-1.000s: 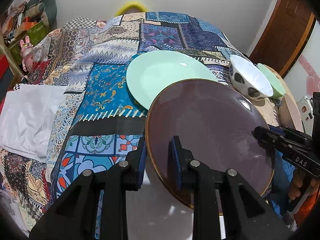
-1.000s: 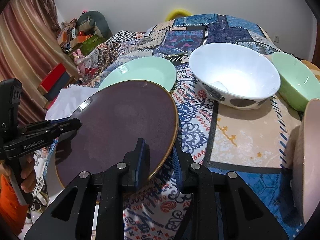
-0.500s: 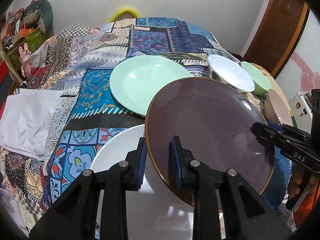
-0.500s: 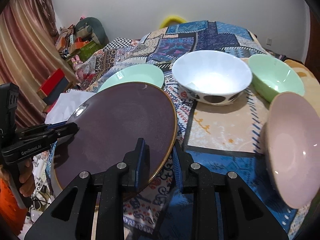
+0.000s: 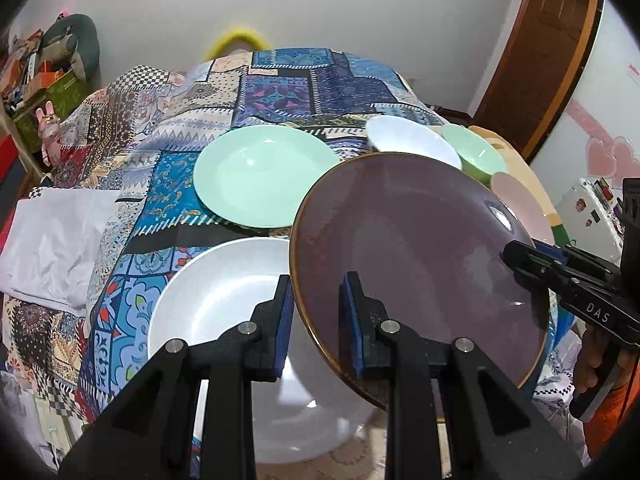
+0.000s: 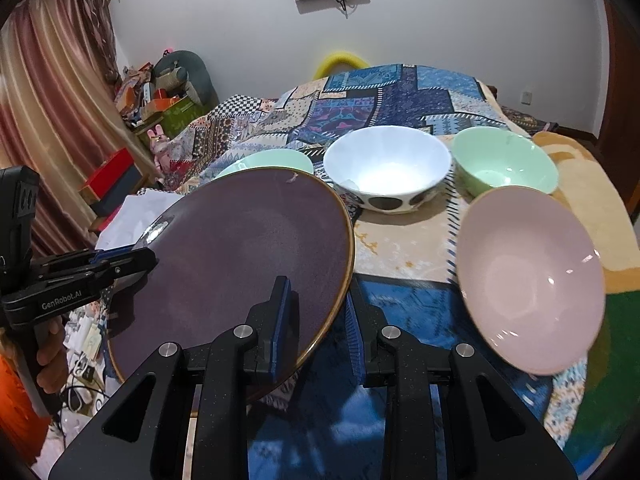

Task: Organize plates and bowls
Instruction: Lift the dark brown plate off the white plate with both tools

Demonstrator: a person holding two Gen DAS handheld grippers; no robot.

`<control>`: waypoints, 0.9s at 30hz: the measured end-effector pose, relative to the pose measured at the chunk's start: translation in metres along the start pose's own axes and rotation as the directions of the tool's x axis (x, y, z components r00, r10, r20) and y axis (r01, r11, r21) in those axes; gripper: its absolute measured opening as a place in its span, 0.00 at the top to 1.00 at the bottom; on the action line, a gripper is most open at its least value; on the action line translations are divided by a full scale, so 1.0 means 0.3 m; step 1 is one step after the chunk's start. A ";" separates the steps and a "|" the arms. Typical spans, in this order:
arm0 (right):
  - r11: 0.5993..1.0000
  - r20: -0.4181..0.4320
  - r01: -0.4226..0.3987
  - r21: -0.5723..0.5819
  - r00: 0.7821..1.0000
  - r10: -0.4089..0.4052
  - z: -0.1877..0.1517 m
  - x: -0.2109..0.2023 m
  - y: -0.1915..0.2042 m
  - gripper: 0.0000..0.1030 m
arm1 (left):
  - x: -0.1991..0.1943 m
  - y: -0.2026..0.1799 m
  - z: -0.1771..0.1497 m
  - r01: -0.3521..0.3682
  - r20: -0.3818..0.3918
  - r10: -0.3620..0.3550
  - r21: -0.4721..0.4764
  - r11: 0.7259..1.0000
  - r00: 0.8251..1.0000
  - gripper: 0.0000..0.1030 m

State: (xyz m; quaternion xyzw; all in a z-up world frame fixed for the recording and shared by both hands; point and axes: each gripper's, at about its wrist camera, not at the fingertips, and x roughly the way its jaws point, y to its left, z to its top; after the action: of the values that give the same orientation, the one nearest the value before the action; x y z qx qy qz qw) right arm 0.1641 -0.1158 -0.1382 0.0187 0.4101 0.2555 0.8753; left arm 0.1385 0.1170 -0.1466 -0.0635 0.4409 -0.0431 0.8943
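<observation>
Purple plate [image 5: 420,264] pinched at opposite rims by left hand-held gripper [image 5: 316,320] and right hand-held gripper [image 6: 320,320], both nearly closed. Risk: thin edge grips slipping, plate dropping onto white plate [image 5: 224,292] beneath left one.

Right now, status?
Left gripper and right gripper shut on purple plate, airborne. White plate beneath. Path unobstructed.
</observation>
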 end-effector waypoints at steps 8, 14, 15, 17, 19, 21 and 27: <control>1.000 0.010 0.003 0.002 1.000 -0.003 -0.034 -0.059 -0.029 0.77 | -0.024 -0.072 -0.037 -0.003 -0.020 0.003 0.001 1.000 1.000 0.76; 1.000 -0.003 0.009 0.010 1.000 -0.009 -0.084 -0.083 -0.062 0.77 | -0.018 -0.125 -0.082 -0.002 -0.049 0.002 0.004 1.000 0.999 0.76; 1.000 -0.005 0.009 0.012 1.000 -0.009 -0.091 -0.086 -0.068 0.77 | -0.014 -0.132 -0.090 -0.001 -0.055 0.001 0.002 1.000 0.998 0.76; 1.000 -0.012 0.010 0.016 1.000 -0.010 -0.106 -0.088 -0.079 0.77 | -0.003 -0.143 -0.104 0.000 -0.068 0.000 0.001 1.000 0.998 0.76; 1.000 -0.017 0.013 0.019 1.000 -0.012 -0.124 -0.093 -0.093 0.77 | 0.006 -0.158 -0.118 0.000 -0.081 0.000 0.002 1.000 0.997 0.76; 1.000 -0.023 0.015 0.025 1.000 -0.015 -0.136 -0.093 -0.102 0.77 | 0.020 -0.171 -0.131 0.000 -0.095 0.001 0.006 1.000 0.995 0.76; 0.999 -0.037 0.017 0.052 0.999 -0.015 -0.169 -0.086 -0.141 0.77 | 0.074 -0.201 -0.155 -0.006 -0.139 0.009 0.017 1.000 0.990 0.76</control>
State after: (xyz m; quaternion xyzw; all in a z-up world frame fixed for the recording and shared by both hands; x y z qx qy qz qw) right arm 0.1319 -0.1734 -0.1638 0.0333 0.4329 0.2379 0.8688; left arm 0.1139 0.0510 -0.1828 -0.0515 0.5018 -0.0476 0.8621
